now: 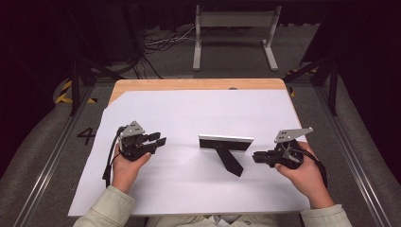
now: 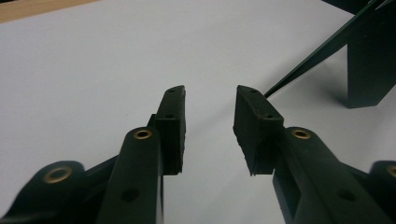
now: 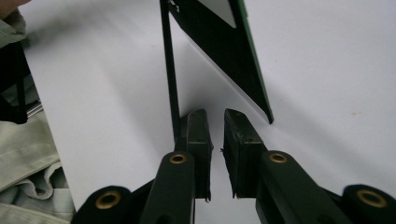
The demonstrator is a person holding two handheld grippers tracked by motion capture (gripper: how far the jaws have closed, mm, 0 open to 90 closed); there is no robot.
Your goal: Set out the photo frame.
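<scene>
Both hands rest low on the white sheet (image 1: 189, 189), a claw in each.
Left claw (image 1: 158, 140) is released, its jaws well apart over bare sheet; right claw (image 1: 257, 157) is nearly clenched, a narrow gap left, holding nothing. Between them a black photo frame (image 1: 225, 142) stands on its strut mid-bench (image 1: 198, 84), open sheet all round, right claw just beside it.
</scene>
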